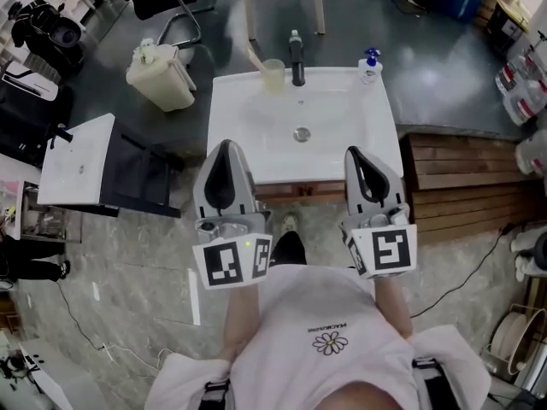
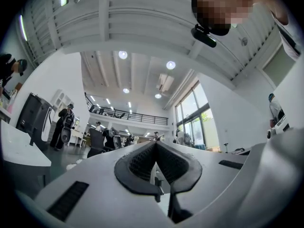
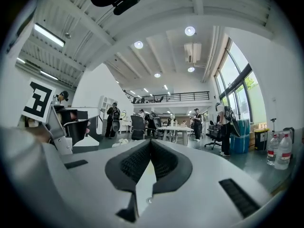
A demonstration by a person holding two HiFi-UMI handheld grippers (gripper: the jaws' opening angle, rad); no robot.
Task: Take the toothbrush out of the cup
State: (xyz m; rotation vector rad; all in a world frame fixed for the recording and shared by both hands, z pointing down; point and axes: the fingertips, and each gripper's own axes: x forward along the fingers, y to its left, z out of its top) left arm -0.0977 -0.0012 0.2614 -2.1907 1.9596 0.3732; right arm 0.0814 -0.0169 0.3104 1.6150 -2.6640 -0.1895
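Observation:
A pale translucent cup (image 1: 273, 75) stands on the back rim of the white sink (image 1: 248, 156), left of the black faucet (image 1: 297, 60). A toothbrush (image 1: 255, 58) leans out of the cup toward the upper left. My left gripper (image 1: 226, 144) is held over the sink's front left edge, well short of the cup, jaws shut and empty. My right gripper (image 1: 354, 151) sits over the front right edge, also shut and empty. In both gripper views the dark pads (image 2: 142, 161) (image 3: 137, 163) meet at their tips, with only the room beyond them.
A soap bottle with a blue pump (image 1: 369, 67) stands at the sink's back right corner. A cream canister (image 1: 160, 76) sits on the floor to the left, near a white cabinet top (image 1: 79, 162). Wooden decking (image 1: 461, 186) lies to the right.

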